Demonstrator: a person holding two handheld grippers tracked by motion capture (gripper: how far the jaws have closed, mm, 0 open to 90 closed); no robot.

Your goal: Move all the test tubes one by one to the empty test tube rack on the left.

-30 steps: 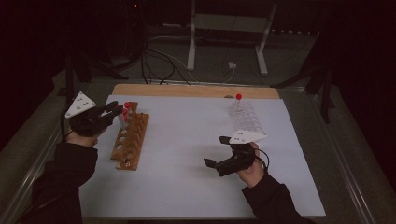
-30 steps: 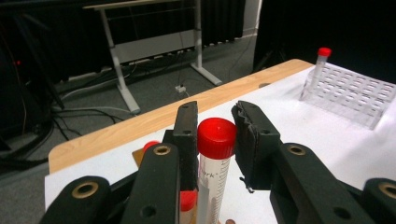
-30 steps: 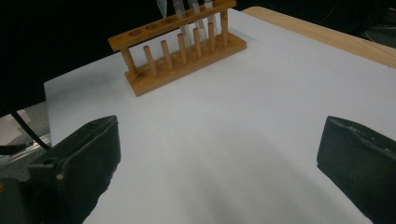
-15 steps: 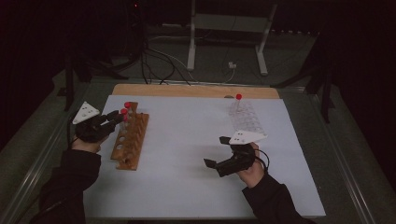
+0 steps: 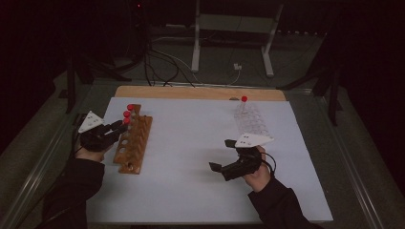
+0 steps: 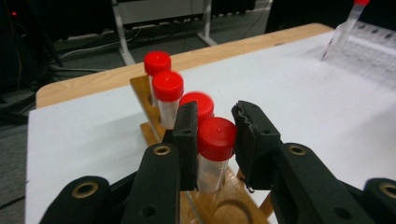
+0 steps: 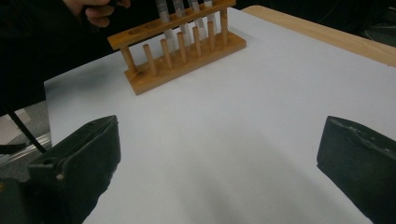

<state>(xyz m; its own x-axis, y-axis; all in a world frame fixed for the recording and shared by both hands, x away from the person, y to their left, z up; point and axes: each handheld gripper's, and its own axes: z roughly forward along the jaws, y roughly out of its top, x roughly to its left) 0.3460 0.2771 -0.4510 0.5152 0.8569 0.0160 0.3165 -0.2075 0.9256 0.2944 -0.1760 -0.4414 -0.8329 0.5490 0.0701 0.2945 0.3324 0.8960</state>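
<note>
Left gripper view, item one: my left gripper (image 6: 215, 128), jaws clamped on a red-capped tube (image 6: 215, 154), pads pressing just under and on the cap from either side. I read the tube's long axis as upright, running from the cap at 12 o'clock down toward the wooden rack (image 6: 154, 109) at 6 o'clock, with its lower end at or just inside a rack hole; I cannot tell how deep it sits

Item two: three more capped tubes (image 6: 167, 93) stand in the same rack beyond the held one, lined up toward 11 o'clock, the nearest of them just behind the left jaw

Item three, high view: left gripper (image 5: 114, 130) at the far end of the rack (image 5: 133, 143), the rack's length running from 12 to 6 o'clock on the white mat (image 5: 191, 157). Empty holes lie toward 6 o'clock

Item four: right gripper (image 5: 220, 168), jaws wide apart and holding nothing, resting over bare mat, well apart from the rack, which lies at its 9 o'clock. A clear tray (image 5: 253, 119) with one red-capped tube (image 5: 243, 105) sits at its 12 o'clock

Judgement: the left hand is the nearer by far; what comes next turns on keeping the tube straight above its hole
</note>
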